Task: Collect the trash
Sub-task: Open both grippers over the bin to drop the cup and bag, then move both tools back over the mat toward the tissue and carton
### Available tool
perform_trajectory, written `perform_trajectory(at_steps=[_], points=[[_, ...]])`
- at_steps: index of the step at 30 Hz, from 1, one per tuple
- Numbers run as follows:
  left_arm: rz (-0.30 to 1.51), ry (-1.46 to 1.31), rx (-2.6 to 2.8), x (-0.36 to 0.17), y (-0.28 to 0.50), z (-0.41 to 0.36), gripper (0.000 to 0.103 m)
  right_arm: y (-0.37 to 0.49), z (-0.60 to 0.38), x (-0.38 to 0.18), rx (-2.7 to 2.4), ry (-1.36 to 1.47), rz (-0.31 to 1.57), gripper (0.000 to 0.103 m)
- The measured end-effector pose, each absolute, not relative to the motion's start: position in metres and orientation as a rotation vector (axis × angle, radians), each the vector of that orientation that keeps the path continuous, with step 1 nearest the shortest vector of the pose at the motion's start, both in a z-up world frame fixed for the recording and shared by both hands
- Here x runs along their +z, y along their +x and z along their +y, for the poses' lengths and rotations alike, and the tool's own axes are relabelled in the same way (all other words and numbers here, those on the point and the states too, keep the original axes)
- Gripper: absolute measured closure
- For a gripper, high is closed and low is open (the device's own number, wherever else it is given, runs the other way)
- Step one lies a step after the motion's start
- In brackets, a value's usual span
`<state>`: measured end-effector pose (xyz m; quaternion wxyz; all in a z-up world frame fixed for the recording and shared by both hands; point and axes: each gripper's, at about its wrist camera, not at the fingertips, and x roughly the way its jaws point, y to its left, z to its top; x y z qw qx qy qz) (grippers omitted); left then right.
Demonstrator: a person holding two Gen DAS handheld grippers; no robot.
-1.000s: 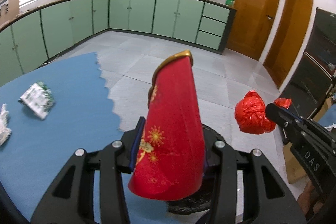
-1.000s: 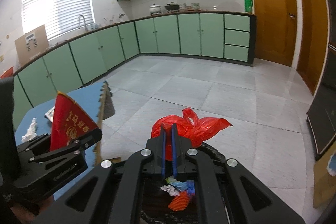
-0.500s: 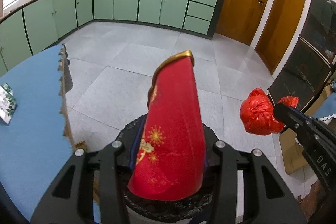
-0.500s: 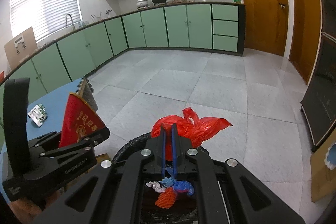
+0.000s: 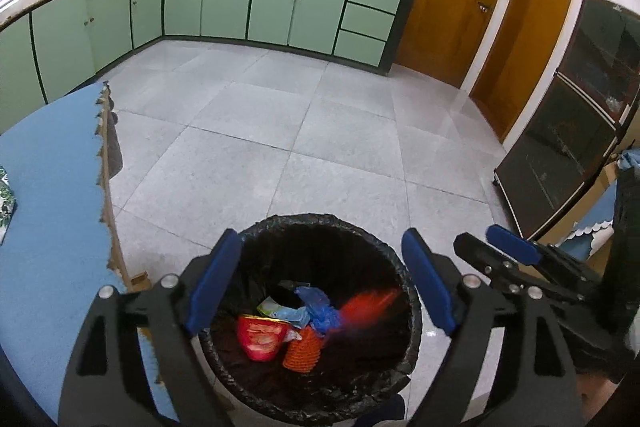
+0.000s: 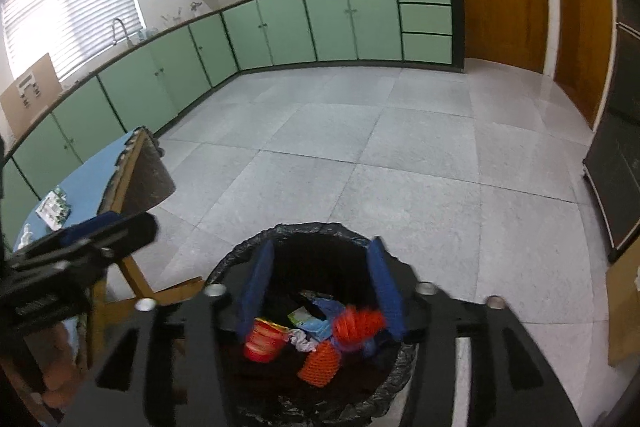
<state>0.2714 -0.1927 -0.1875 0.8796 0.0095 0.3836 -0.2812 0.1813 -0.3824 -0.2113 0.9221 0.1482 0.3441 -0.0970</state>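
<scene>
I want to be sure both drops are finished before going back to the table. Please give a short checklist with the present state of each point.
1. Left tongs empty, jaws open, having just opened: ok.
2. Right tongs empty, jaws open, having just opened: ok.
3. Red packet inside the bin: ok.
4. Red bag inside the bin: ok, though it appears blurred, possibly not yet settled.
5. Bin liner folded over the rim: ok on the visible part; near side cannot tell.
6. Trash left on the blue table: not ok, a green and white packet lies there.
</scene>
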Motion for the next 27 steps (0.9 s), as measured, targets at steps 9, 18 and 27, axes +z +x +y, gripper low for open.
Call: perform_trajectory(at_steps=[9, 18, 27], points=[[0.708, -0.018, -0.488, -0.153, 0.257, -0.149, 0.017, 0.171, -0.363, -0.187, -0.264, 0.252, 0.643, 0.006], [0.647, -0.061, -0.293, -0.122, 0.251, -0.048, 0.014, 0.18, -0.304, -0.148, -0.17, 0.212, 0.574, 0.006], [0.622, -0.057, -0.049, -0.115, 0.248, 0.071, 0.014, 0.216, -0.214, -0.134, -0.03, 0.177, 0.562, 0.006]])
